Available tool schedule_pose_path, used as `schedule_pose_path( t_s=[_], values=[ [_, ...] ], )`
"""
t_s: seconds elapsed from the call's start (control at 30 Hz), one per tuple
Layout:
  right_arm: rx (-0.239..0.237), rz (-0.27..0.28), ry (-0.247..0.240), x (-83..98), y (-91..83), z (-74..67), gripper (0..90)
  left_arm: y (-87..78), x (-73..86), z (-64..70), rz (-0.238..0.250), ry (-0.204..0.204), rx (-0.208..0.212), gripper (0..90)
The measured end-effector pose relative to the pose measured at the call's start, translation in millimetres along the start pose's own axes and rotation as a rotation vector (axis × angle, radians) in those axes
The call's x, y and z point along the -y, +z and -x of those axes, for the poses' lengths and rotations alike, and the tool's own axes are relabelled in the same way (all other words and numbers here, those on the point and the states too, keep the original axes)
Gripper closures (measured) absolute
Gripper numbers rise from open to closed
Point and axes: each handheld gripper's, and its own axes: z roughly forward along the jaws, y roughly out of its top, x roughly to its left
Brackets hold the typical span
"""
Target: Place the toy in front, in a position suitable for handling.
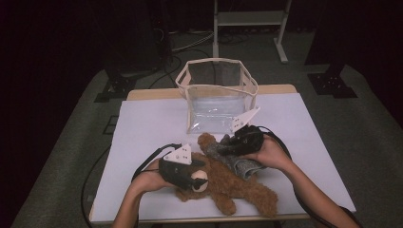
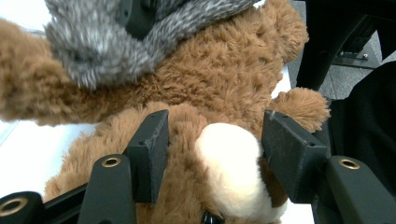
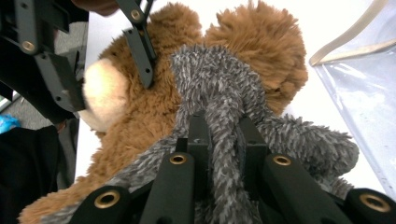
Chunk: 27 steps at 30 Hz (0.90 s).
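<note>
— Where's your left gripper point(image 2: 212, 158)?

— Its jaws straddle the teddy bear point(image 1: 228, 183) at the cream muzzle point(image 2: 233, 172), pads pressing into the fur on both sides. The bear lies on the white table point(image 1: 142, 128), near its front edge.

— And your right gripper point(image 3: 223, 140)?

— Clamped narrow on the grey fuzzy cloth point(image 3: 224, 88) (it's draped over the bear), just before the clear bag point(image 1: 216, 102).

High view looks down; both gripper views closely share the teddy bear point(image 1: 223, 183).
</note>
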Motion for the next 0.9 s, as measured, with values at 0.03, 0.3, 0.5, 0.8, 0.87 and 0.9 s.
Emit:
schedule_pose_path(
  t_s=[0.03,0.3,0.5,0.8,0.87,0.9],
  values=[
    [0.0,0.013,-0.005,-0.7,-3.8,-1.4,78.6,0.3,0.0,0.0,-0.001,0.001,0.001,41.8],
    [0.006,0.071,-0.034,-14.1,-16.5,-9.6,78.6,1.6,-0.2,0.4,-0.005,0.003,-0.001,41.4],
    [-0.006,-0.004,-0.016,-1.6,-1.4,-9.6,78.6,1.8,0.0,0.0,-0.003,0.0,-0.002,41.3],
    [0.0,0.063,-0.025,4.3,-28.9,-22.4,78.5,2.2,-0.5,-0.1,-0.001,-0.005,-0.017,41.1],
    [0.001,0.066,-0.033,9.1,-34.9,-28.2,78.4,2.2,-0.7,-0.6,-0.004,-0.001,-0.022,41.1],
    [0.001,0.065,-0.036,12.9,-37.2,-31.6,78.4,2.4,-0.9,-0.7,-0.003,0.0,-0.024,41.1]
  ],
)
